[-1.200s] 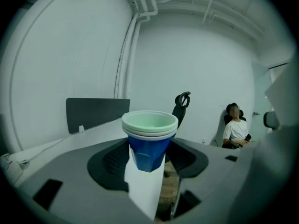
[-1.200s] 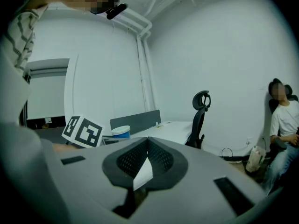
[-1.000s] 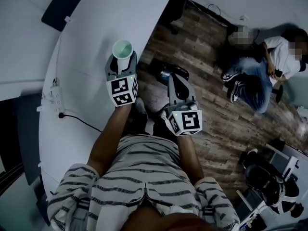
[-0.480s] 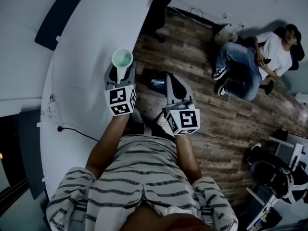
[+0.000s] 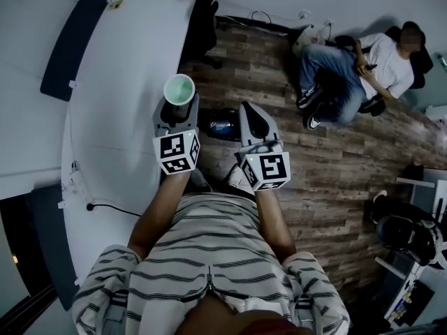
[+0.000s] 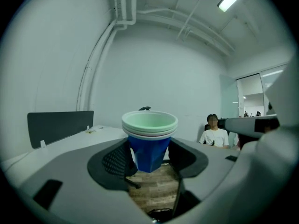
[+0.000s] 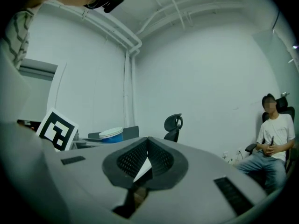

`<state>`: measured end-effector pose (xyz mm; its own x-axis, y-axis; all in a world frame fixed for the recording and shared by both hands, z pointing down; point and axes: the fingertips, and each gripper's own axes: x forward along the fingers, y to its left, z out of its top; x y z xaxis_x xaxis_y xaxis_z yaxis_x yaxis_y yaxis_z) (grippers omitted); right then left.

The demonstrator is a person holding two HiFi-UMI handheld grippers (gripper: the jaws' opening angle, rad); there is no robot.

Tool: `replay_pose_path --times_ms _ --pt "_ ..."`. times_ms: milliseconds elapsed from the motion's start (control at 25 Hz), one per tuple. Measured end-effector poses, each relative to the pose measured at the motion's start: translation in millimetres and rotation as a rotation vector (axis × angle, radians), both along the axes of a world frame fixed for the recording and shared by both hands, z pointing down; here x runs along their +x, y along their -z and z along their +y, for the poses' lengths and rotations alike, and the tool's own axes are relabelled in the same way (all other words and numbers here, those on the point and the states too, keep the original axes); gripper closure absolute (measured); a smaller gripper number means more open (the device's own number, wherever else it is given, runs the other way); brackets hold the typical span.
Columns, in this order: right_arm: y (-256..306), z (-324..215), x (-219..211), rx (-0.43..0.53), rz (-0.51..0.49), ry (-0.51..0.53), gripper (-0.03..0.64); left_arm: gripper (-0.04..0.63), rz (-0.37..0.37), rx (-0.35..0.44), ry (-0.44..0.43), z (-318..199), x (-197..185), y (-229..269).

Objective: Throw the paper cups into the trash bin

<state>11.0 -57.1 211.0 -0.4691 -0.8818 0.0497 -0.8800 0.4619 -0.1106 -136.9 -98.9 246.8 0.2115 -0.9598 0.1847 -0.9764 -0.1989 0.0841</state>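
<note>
**Blue cup stack clamped in left jaws, bin not confirmed**

Your left gripper (image 6: 149,158) has its jaws set wide and pressed on the blue wall of the paper cups (image 6: 149,141). They are a nested stack, upright, with pale rims on top. Your right gripper (image 7: 147,147) has its jaws closed tip to tip with nothing between them.

Risks from here:
- The pads hold only the outer cup, low on its wall. If you tilt hard before you are over the bin, the inner cups may slide out.
- If you squeeze tighter, the thin paper will likely buckle and the stack could pop free.
- The stack sits about at the edge of the white desk (image 5: 119,82), beside the wooden floor (image 5: 335,159). If you let go now, the cups probably land on the floor or the desk rather than in a bin.

What each view adds:
- The head view shows the stack from above with its pale green inside. It also shows a dark round thing (image 5: 222,124) on the floor between your two grippers. That may be the trash bin, but you can't tell from this view.
- Both gripper views look out level and don't show that thing clearly.
- Only the left gripper view shows the pads on the blue wall and the stacked rims.
- The right gripper view shows its own shut jaws. It also shows the cups side-on beside the left marker cube (image 7: 57,129), an office chair (image 7: 174,123) and a seated person (image 7: 273,143).
</note>
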Motion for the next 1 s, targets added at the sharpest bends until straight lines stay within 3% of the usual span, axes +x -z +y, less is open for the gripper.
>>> replay_pose_path --times_ms 520,1000 --pt "11 7 53 0.041 -0.014 -0.101 0.606 0.314 0.007 0.053 -0.137 7 73 19" --pt "9 13 93 0.039 -0.007 -0.176 0.606 0.314 0.009 0.051 -0.248 13 127 18"
